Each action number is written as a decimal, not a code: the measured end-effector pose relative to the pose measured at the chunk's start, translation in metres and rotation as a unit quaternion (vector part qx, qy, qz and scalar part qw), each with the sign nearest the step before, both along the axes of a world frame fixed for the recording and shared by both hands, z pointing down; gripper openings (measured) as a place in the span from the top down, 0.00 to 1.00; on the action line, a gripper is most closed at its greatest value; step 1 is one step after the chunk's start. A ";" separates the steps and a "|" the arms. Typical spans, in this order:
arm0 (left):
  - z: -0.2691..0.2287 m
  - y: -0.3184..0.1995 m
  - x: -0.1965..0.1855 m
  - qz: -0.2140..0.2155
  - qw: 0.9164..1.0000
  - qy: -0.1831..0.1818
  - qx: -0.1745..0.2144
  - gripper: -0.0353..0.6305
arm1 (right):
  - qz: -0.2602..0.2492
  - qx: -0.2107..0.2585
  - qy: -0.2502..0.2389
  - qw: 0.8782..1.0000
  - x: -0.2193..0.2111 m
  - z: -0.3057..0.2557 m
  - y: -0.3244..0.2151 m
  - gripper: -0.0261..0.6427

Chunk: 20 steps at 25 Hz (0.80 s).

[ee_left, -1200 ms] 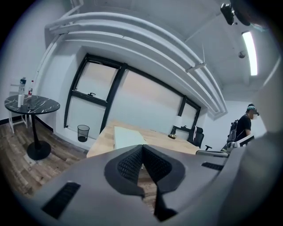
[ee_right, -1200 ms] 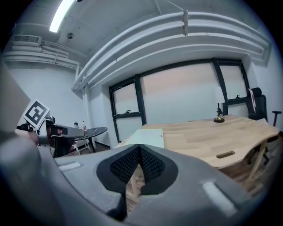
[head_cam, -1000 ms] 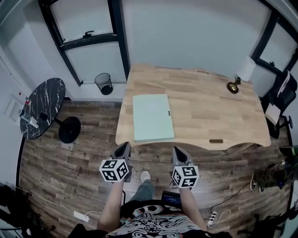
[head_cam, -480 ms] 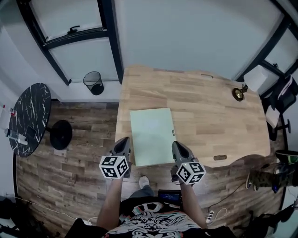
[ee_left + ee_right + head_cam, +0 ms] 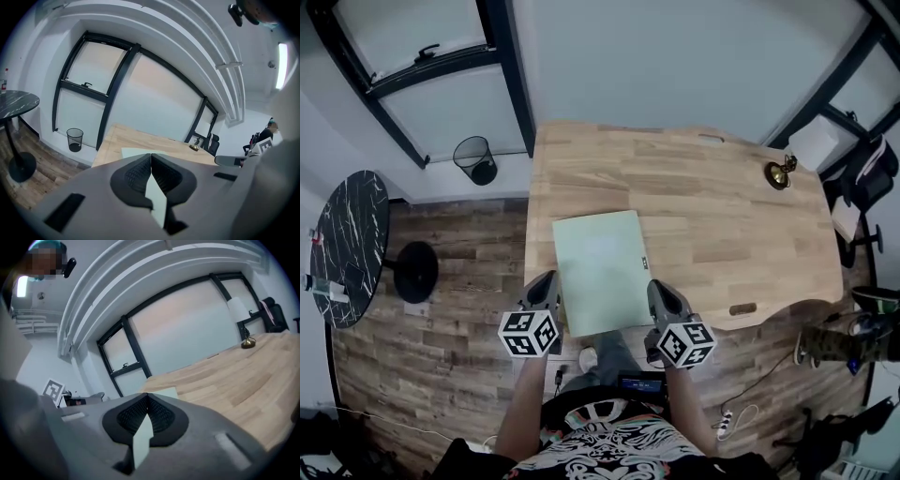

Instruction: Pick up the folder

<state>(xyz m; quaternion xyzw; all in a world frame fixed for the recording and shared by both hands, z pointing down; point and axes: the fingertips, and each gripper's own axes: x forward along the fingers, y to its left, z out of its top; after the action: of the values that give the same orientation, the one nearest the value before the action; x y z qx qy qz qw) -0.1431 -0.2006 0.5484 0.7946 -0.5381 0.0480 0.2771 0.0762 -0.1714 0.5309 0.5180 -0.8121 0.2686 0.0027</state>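
An office: wooden desk [image 5: 722, 216], black chair [image 5: 868, 176], wire wastebasket [image 5: 475, 158], big windows.

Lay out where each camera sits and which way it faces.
Head view: on the person's head, facing steeply down at the table and folder; both forearms, left tongs and right tongs show.
Left gripper view: rides the left tongs, facing along their shut jaws across the table to the windows.
Right gripper view: rides the right tongs, facing likewise, jaws shut.
Shared: all three show the folder.
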 end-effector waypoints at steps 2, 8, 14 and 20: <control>0.000 -0.002 -0.002 -0.005 1.000 0.001 0.001 0.94 | 0.012 -0.006 0.000 1.000 0.006 0.004 -0.002 0.95; 0.005 -0.005 -0.004 -0.013 1.000 0.003 -0.004 0.94 | 0.024 0.010 0.098 0.995 0.019 0.007 -0.007 0.95; 0.019 -0.011 -0.003 -0.019 1.000 0.012 -0.016 0.94 | 0.029 -0.007 0.089 0.996 0.022 0.021 -0.013 0.95; 0.037 -0.017 0.000 -0.019 0.999 -0.004 -0.034 0.93 | 0.024 -0.010 0.113 0.993 0.029 0.034 -0.027 0.95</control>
<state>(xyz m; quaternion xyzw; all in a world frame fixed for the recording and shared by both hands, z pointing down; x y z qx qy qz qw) -0.1436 -0.2172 0.5858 0.7742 -0.5523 0.0645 0.3023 0.1053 -0.1989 0.5650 0.5646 -0.7909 0.2169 0.0933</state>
